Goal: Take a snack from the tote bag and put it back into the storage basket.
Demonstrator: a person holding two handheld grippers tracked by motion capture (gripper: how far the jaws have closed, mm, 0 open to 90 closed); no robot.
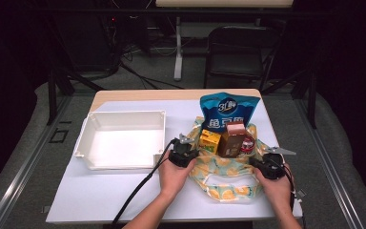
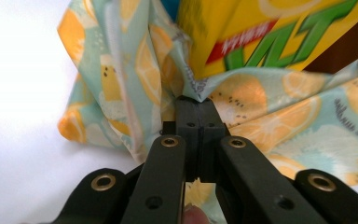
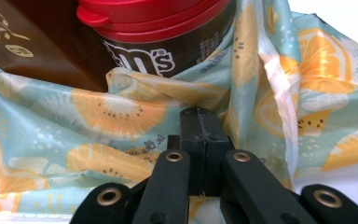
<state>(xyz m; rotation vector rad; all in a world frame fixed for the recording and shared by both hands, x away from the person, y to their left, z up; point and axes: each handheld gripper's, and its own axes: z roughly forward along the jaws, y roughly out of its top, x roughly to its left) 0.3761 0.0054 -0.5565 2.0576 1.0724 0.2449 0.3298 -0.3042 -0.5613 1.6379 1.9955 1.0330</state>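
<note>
From above, a white tray [image 1: 121, 138] sits left on the table [image 1: 100, 200]; right of it lies the fruit-print bag [image 1: 224, 179] holding groceries. The left gripper [image 1: 187, 145] has clamped the bag's left edge, its own view showing cloth pinched beside a yellow carton [image 2: 270, 32]. The right gripper [image 1: 262, 161] pinches the right edge below a red-lidded tub [image 3: 163, 32].

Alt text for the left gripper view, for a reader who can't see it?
The left gripper, jaws closed, pinches a fold of a fruit-print bag on a white table. Just behind stands a yellow carton with green lettering.
</note>
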